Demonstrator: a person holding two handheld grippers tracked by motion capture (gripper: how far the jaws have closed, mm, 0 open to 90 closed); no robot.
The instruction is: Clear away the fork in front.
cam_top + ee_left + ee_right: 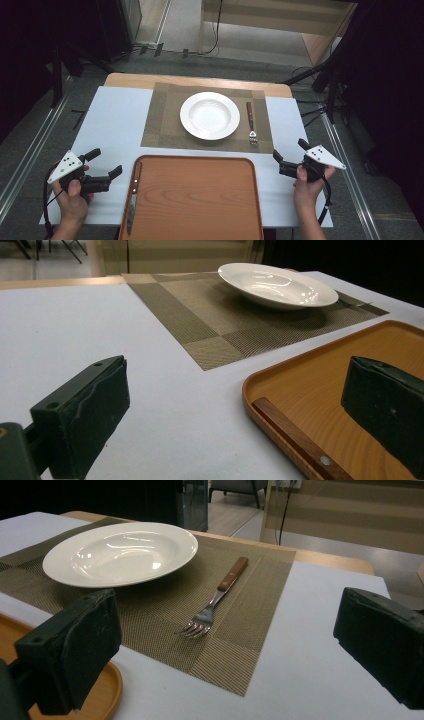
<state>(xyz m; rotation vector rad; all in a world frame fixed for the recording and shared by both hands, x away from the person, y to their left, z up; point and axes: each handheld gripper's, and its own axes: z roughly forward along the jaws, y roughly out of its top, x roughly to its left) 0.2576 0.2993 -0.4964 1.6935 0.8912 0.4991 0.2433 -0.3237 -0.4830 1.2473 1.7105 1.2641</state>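
A white deep plate [209, 115] [277, 285] [122, 552] sits in the middle of a woven olive placemat [160, 122] [200, 315] [250, 610]. A wood-handled fork [250, 124] [215, 600] lies on the mat to the plate's right, tines toward me. A knife with a wooden handle [133, 197] [300, 440] lies along the left edge of the orange tray [200, 200] [310, 385] [107, 690]. My left gripper [106, 162] [235, 415] is open, low over the table left of the tray. My right gripper [289, 151] [225, 650] is open right of the tray, facing the fork.
A white sheet [110, 120] covers most of the wooden table [130, 79]. Dark stands and cables [320, 75] ring the table on the floor. A pale wooden frame [280, 20] stands behind it.
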